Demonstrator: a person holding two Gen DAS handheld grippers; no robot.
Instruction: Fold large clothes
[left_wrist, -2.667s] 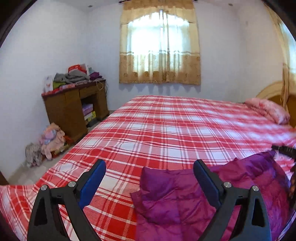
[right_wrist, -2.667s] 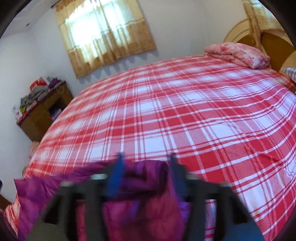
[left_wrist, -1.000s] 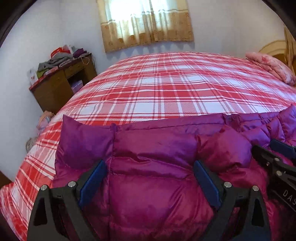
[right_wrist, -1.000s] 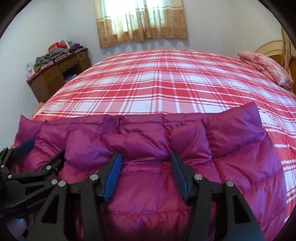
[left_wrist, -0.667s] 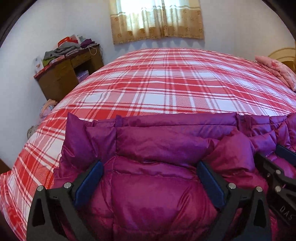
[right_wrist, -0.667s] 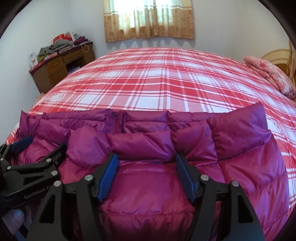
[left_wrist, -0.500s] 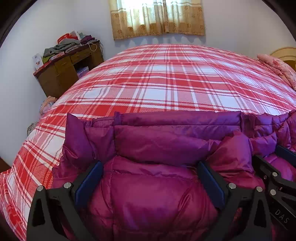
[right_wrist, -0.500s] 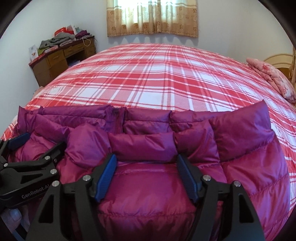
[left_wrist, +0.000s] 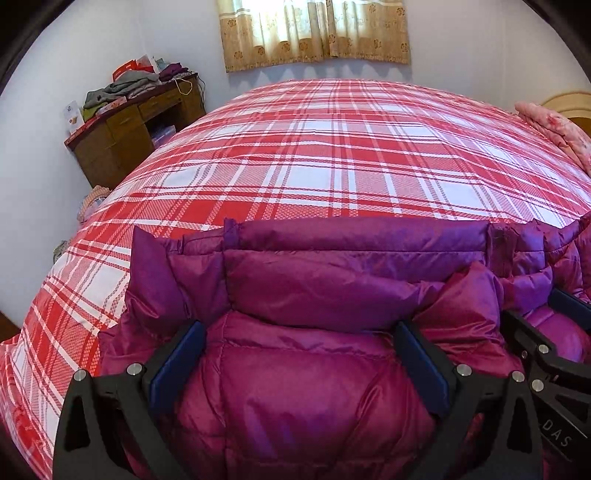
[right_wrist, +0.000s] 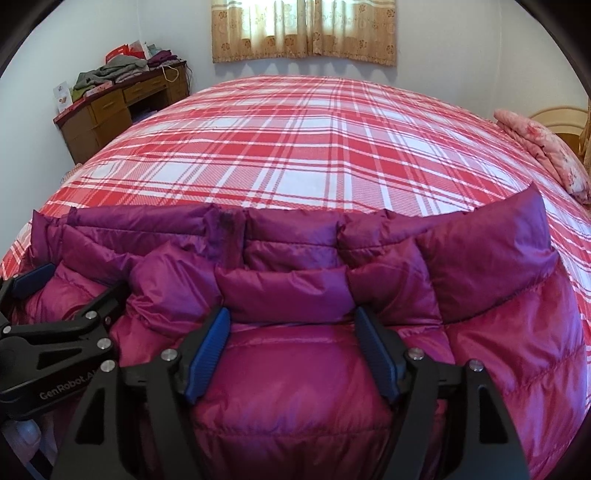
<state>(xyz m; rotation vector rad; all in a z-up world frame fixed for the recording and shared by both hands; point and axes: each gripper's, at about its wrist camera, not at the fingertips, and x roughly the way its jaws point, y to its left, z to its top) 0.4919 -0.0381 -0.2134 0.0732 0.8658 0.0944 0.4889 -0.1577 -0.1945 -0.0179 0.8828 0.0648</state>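
**Grippers let go of a springy fold**

The left gripper (left_wrist: 295, 362) stands wide open over the purple down jacket (left_wrist: 314, 387); the right gripper (right_wrist: 291, 350), whose jaws have just been opening, also stands clear of it, padding bulging between the pads. The jacket lies folded along the bed's (left_wrist: 332, 155) near edge. Likely trouble: the puffy, slick layers could spring back and undo the fold, or slide off that edge. Legible writing: "GenRobot.A…" on the left gripper's body in the right wrist view, "DAS" on the right gripper in the left.
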